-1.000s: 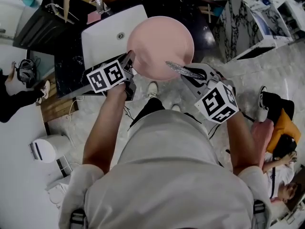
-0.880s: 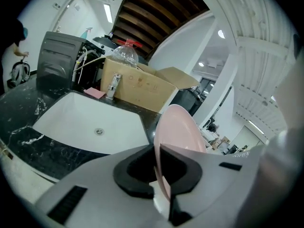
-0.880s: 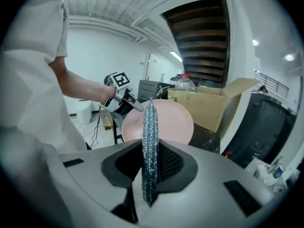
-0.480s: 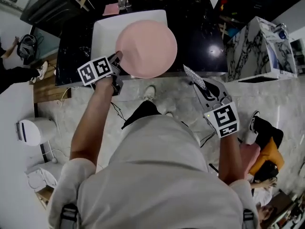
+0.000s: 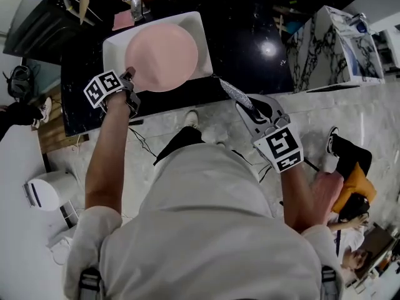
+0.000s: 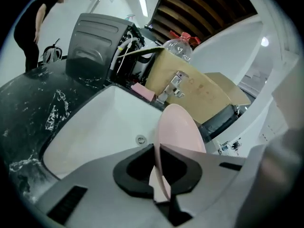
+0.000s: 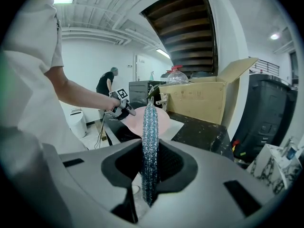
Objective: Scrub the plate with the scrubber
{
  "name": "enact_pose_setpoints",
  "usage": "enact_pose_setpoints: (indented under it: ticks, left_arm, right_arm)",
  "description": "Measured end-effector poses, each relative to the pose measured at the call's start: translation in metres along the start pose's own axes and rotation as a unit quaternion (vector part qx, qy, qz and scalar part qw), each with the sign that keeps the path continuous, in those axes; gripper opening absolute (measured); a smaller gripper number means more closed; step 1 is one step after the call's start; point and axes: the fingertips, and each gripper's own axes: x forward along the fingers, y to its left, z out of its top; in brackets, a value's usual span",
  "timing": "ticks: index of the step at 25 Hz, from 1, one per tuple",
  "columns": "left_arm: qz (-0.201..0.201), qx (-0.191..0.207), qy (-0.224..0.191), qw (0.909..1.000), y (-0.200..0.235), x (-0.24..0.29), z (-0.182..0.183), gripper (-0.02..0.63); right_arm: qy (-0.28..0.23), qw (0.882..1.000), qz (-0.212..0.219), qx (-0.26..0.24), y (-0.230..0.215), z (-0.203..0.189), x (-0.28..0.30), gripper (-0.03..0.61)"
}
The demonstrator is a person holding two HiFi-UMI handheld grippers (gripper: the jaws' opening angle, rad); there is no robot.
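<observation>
Left tool (image 5: 129,79) clamped the pink plate (image 5: 161,56) by its near-left rim, over the white sink (image 5: 201,42), likely to catch drips. Right tool (image 5: 249,110) pinched the glittery scrubber (image 5: 234,92), right of the plate, not yet touching.

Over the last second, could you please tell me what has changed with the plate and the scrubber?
The right gripper drew the scrubber away from the plate, to the right; the two are now apart. The left gripper carried the plate forward, over the sink. Nothing was let go: the left gripper stays shut on the plate's rim, the right on the scrubber.
</observation>
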Motion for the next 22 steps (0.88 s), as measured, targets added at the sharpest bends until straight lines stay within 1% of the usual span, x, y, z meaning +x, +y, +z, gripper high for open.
enact_pose_setpoints:
  ticks: [2,5,12,16,22]
  left_arm:
    - [0.007,-0.01,0.008,0.9999,0.01,0.014,0.007,0.015]
    - [0.02,-0.017,0.032,0.9992,0.025,0.038,0.01,0.017]
    - [0.052,-0.016,0.073,0.9958,0.056,0.079,0.012,0.021]
    - [0.054,-0.014,0.092,0.9942,0.064,0.097,0.013,0.021]
    - [0.057,-0.009,0.115,0.9916,0.079,0.114,0.008,0.023]
  right_arm:
    - [0.004,1.0,-0.005,0.006,-0.004,0.001,0.007,0.077]
    - [0.012,1.0,-0.013,0.016,-0.01,0.003,0.017,0.077]
    - [0.023,0.999,-0.034,0.036,-0.018,0.011,0.037,0.077]
    - [0.034,0.998,-0.042,0.045,-0.02,0.011,0.047,0.077]
    - [0.046,0.997,-0.042,0.044,-0.014,0.018,0.071,0.077]
